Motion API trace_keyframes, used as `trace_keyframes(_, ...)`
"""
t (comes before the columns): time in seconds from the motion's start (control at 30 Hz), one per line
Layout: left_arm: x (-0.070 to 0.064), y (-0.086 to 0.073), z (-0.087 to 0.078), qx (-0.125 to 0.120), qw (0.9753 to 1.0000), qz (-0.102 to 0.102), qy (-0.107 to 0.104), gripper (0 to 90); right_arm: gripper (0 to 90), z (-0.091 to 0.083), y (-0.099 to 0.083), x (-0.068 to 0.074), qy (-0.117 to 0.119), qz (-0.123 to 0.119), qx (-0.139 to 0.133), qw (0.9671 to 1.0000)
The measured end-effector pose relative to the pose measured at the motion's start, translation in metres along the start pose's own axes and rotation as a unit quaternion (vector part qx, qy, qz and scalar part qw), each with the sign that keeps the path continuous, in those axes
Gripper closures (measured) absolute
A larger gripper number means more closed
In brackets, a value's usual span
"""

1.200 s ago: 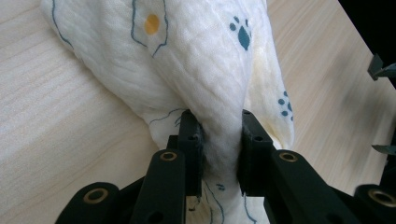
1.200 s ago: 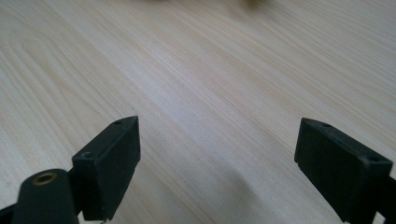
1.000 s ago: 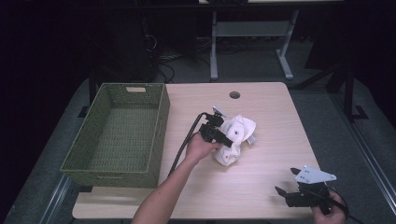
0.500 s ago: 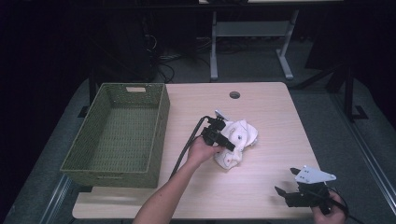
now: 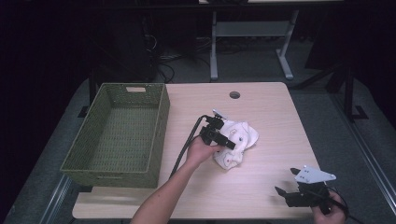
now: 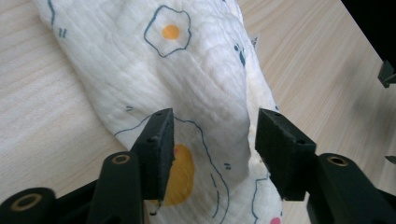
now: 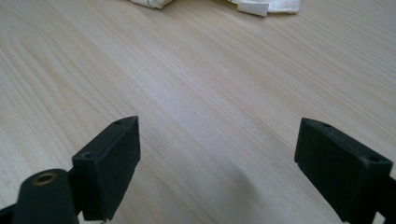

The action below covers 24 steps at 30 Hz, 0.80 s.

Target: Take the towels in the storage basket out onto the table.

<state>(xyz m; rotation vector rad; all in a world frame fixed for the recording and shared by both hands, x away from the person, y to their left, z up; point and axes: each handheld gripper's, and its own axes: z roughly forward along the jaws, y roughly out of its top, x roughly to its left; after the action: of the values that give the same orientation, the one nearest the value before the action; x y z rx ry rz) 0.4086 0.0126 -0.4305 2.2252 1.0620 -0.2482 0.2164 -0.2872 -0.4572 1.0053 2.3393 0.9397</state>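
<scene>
- left gripper point(image 6: 212, 140) jaws apart, straddling a raised fold of the egg-print cloth point(image 6: 196, 79) — cloth sits mid-table, right of the basket point(image 5: 116, 135)
- sink lower before closing, pinch the ridge
- right gripper point(image 7: 217, 168) spread wide, idle

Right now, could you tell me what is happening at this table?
A person is working with a hand-held gripper in each hand. The left gripper is down at a crumpled white cloth printed with fried eggs, near the middle of the table; its jaws are open on either side of a raised fold, not yet closed on it. The right gripper waits open above bare wood at the table's near right corner. A green woven basket stands at the left with nothing in it.
</scene>
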Motion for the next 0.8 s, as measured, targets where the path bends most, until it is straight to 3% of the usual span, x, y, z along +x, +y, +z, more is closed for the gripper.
trace_keyframes(0.33,0.003,-0.001,-0.009,-0.008,1.0,-0.003,-0.005,44.7,14.0,0.001,0.0,0.001,0.002,0.003,0.002,1.0)
trace_keyframes(0.63,-0.001,-0.003,-0.022,-0.014,0.9997,0.019,0.003,40.5,14.0,0.001,0.0,0.0,0.0,0.003,0.005,1.0)
trace_keyframes(0.8,0.0,-0.007,-0.028,-0.018,0.9996,0.022,0.008,40.0,14.0,0.002,0.0,0.002,0.001,0.001,0.005,1.0)
